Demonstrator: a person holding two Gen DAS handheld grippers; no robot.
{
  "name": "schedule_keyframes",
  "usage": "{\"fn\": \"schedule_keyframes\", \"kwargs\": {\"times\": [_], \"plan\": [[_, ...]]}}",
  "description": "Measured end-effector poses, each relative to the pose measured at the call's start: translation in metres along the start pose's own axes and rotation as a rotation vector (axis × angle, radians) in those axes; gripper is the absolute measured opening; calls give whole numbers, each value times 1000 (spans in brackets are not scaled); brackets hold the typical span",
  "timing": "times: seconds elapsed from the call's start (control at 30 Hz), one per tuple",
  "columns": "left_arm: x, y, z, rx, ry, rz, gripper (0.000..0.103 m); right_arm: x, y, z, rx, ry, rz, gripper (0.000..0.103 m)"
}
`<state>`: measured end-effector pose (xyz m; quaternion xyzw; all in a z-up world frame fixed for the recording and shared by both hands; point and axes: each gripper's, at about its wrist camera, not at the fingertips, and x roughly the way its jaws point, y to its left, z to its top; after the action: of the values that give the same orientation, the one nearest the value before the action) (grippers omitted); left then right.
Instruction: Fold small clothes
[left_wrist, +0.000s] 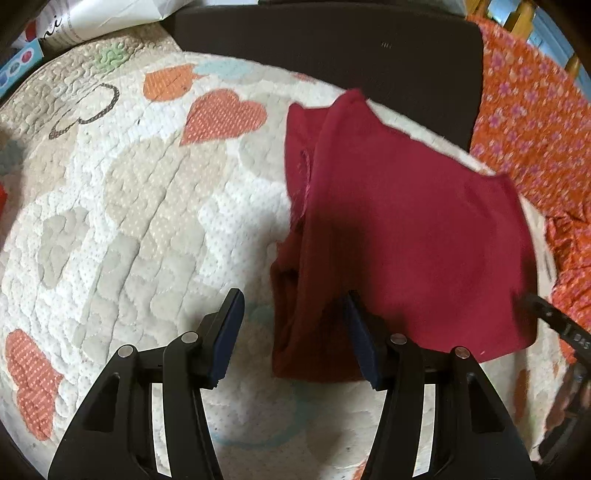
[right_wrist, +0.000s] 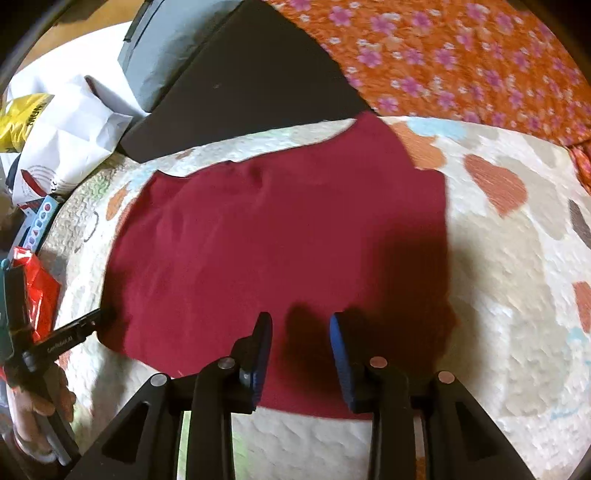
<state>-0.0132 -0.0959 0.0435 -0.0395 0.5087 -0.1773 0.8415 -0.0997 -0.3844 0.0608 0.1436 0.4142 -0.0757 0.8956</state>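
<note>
A small dark red garment (left_wrist: 406, 229) lies partly folded on a quilted heart-patterned mat (left_wrist: 129, 192). My left gripper (left_wrist: 293, 306) is open, its jaws straddling the garment's near left edge where the cloth bunches. In the right wrist view the same garment (right_wrist: 266, 240) lies spread flat on the mat (right_wrist: 517, 277). My right gripper (right_wrist: 300, 323) is open and empty just above the garment's near edge. The left gripper also shows at the garment's left edge (right_wrist: 101, 317), held by a hand.
A black flat case (left_wrist: 332, 48) lies beyond the mat. Orange flowered fabric (left_wrist: 535, 122) lies to the right. White paper bags (right_wrist: 70, 129), a yellow packet (right_wrist: 22, 118) and a red packet (right_wrist: 37, 288) sit at the left. The right gripper's tip (left_wrist: 554, 321) enters at the right.
</note>
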Motion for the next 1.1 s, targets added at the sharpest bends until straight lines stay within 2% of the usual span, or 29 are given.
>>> {"fn": "schedule_keyframes", "kwargs": {"times": [0.2, 0.3, 0.4, 0.47, 0.57, 0.63, 0.7, 0.8, 0.97, 1.1], "plan": [[8, 4, 10, -58, 30, -67, 56, 25, 28, 24, -15, 0, 71, 37], [9, 9, 12, -74, 30, -75, 56, 39, 40, 37, -31, -12, 67, 37], [10, 11, 16, -85, 33, -87, 64, 55, 42, 48, -26, -10, 42, 37], [10, 17, 18, -112, 33, -94, 65, 74, 39, 51, -20, 38, 26, 38], [12, 24, 20, -153, 54, -101, 65, 72, 47, 59, -35, 45, 12, 39], [15, 25, 19, -155, 74, -99, 65, 64, 58, 66, -28, 29, 70, 39], [15, 25, 19, -143, 77, -96, 65, 60, 73, 72, -28, 21, 125, 44], [14, 25, 17, -134, 82, -95, 65, 69, 103, 82, -16, 58, 228, 45], [9, 34, 14, -138, 110, -102, 65, 87, 164, 90, -124, 73, 221, 46], [7, 39, 13, -146, 119, -115, 65, 116, 206, 92, -206, 133, 196, 47]]}}
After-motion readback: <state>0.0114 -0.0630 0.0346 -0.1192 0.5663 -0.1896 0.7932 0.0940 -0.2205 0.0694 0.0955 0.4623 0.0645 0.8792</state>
